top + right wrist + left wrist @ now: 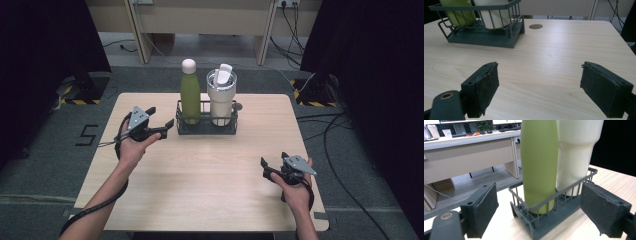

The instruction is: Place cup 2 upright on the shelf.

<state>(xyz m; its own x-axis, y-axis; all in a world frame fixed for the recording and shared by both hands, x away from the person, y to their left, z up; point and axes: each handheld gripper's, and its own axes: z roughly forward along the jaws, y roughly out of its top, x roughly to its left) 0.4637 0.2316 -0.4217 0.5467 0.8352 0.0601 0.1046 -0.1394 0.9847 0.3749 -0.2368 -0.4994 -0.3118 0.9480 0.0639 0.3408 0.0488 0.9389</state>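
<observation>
I am reaching my left gripper [161, 121], jaws spread wide, toward the green bottle [539, 162] straight ahead in the wire basket [554, 201]; next I must straddle it squarely.

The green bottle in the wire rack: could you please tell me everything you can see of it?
The green bottle is a slim, matte olive-green flask, metal by its look, with a rounded pale cap. It stands upright in the left end of the dark wire rack, close beside the cream tumbler; whether they touch is unclear. The left gripper is open near the rack's end, not touching the bottle.
</observation>
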